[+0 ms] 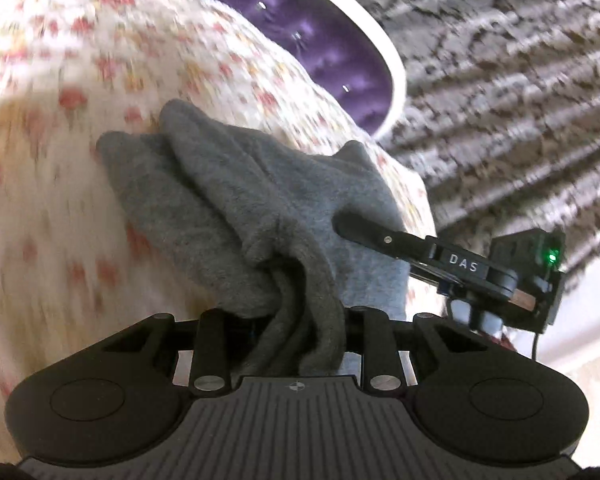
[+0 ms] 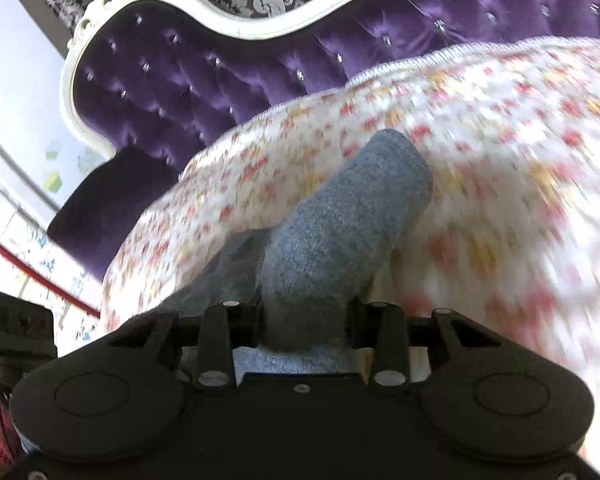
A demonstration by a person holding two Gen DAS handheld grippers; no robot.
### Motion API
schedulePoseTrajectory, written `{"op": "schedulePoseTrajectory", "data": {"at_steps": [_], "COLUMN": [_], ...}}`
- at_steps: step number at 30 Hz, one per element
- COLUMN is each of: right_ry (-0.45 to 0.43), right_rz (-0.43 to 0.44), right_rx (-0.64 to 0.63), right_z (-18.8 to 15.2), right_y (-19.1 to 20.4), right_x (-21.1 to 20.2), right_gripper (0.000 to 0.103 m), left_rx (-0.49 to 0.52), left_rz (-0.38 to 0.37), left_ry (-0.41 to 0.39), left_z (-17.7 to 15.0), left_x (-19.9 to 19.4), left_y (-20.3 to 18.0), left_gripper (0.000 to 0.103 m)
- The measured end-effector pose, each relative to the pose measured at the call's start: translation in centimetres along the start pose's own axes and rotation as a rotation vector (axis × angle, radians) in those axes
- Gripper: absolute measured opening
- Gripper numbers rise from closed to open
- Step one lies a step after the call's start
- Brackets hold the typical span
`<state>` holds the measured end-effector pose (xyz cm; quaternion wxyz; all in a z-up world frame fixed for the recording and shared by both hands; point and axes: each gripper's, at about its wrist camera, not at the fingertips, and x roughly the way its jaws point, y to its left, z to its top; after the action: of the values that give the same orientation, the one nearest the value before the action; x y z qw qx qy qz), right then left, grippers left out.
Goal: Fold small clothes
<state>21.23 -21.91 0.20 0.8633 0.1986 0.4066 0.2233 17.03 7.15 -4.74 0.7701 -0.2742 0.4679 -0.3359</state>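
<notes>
A grey garment (image 1: 236, 208) was held above the flowered bedspread (image 1: 52, 128), one bunched end clamped in the left gripper (image 1: 296, 320). Further right, its other end was pinched by the right gripper (image 2: 306, 320), with a rounded fold (image 2: 352, 216) standing out ahead. A purple headboard (image 2: 180, 80) was seen behind.

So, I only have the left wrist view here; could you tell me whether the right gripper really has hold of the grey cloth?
Observer: Yes. In the right wrist view the right gripper is shut on the cloth, bunched between its fingers.
Operator: Thank you. Does the cloth ahead of it lie flat?
Observer: No, it sticks out forward as a thick roll above the bedspread.
Operator: And what is beyond that?
Observer: The curved end of the purple headboard, with its white frame.
</notes>
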Motion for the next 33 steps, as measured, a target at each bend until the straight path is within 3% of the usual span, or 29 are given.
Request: {"op": "schedulePoseTrajectory", "data": {"at_steps": [3, 6, 8, 12, 14, 15, 18, 20, 21, 24, 28, 33], "right_ry": [0.028, 0.027, 0.004, -0.047, -0.073, -0.084, -0.135, -0.180, -0.209, -0.289, -0.350, -0.357], "right_rz": [0.006, 0.001, -0.043, -0.170, -0.228, -0.238, -0.235, -0.233, -0.233, -0.223, -0.201, -0.186], "right_rx": [0.028, 0.033, 0.022, -0.012, -0.041, -0.050, -0.062, -0.087, -0.104, -0.143, -0.210, -0.298], "right_z": [-3.0, -5.8, -7.3, -9.2, -10.0, -10.4, -11.2, -11.7, -12.0, -12.7, -13.8, -14.9], "right_y": [0.0, 0.2, 0.1, -0.1, 0.0, 0.0, 0.5, 0.8, 1.2, 2.1, 3.6, 5.3], "right_x": [-2.6, -4.8, -5.9, -6.7, -6.7, -6.9, -7.4, -8.3, -8.8, -9.8, -10.3, -10.1], "right_gripper": [0.050, 0.055, 0.061, 0.067, 0.072, 0.072, 0.072, 0.072, 0.072, 0.072, 0.073, 0.077], "left_rx": [0.023, 0.049, 0.067, 0.080, 0.108, 0.128, 0.164, 0.181, 0.187, 0.196, 0.142, 0.085], "left_rz": [0.020, 0.102, 0.182, 0.248, 0.310, 0.334, 0.326, 0.311, 0.307, 0.302, 0.281, 0.297], "left_ry": [0.015, 0.024, 0.019, -0.054, -0.082, -0.100, -0.176, -0.243, -0.273, -0.311, -0.279, -0.207], "left_z": [-3.4, -6.3, -7.5, -8.7, -8.9, -9.0, -8.9, -8.4, -8.0, -6.7, -5.1, -4.2], "left_x": [-1.1, -1.5, -1.8, -3.6, -4.3, -4.5, -6.5, -7.3, -7.6, -6.8, -4.1, -0.8], "left_y": [-1.3, -1.0, -0.5, 0.4, -0.2, -0.7, -2.2, -3.5, -3.9, -4.6, -3.5, -1.3], "left_gripper": [0.028, 0.028, 0.034, 0.037, 0.050, 0.050, 0.052, 0.067, 0.070, 0.070, 0.070, 0.069]}}
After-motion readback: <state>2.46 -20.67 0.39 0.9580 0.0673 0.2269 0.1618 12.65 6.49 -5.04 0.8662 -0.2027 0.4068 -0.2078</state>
